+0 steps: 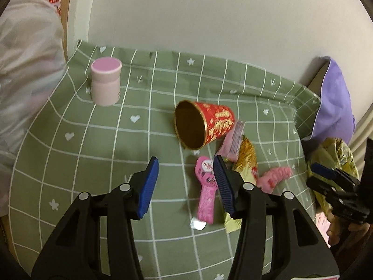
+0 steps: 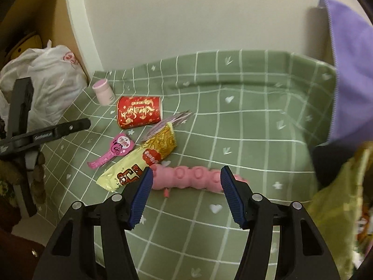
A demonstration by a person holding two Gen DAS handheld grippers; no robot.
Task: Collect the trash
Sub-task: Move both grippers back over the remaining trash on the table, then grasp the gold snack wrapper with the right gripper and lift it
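Trash lies scattered on a table (image 2: pixel 244 121) covered by a green cloth with a white grid. A red paper cup (image 1: pixel 205 123) printed with gold lettering lies on its side, its gold-lined inside showing nothing in it. Just beside its base lies a small pink wrapper (image 1: pixel 232 141), and next to that a long yellow and gold snack wrapper (image 2: pixel 142 161). A pink fan-shaped wrapper (image 1: pixel 206 187) lies flat nearby, and a pink bumpy strip (image 2: pixel 191 177) lies across the cloth. A pale pink jar (image 1: pixel 106 84) with its lid on stands upright near the far left corner. A white plastic bag (image 2: pixel 49 81), bunched and full, sits off the table's left edge. The left hand-held gripper (image 1: pixel 186 184) hangs above the cloth, jaws spread and empty. The right hand-held gripper (image 2: pixel 186 196) hangs just short of the pink strip, jaws spread, gripping nothing.
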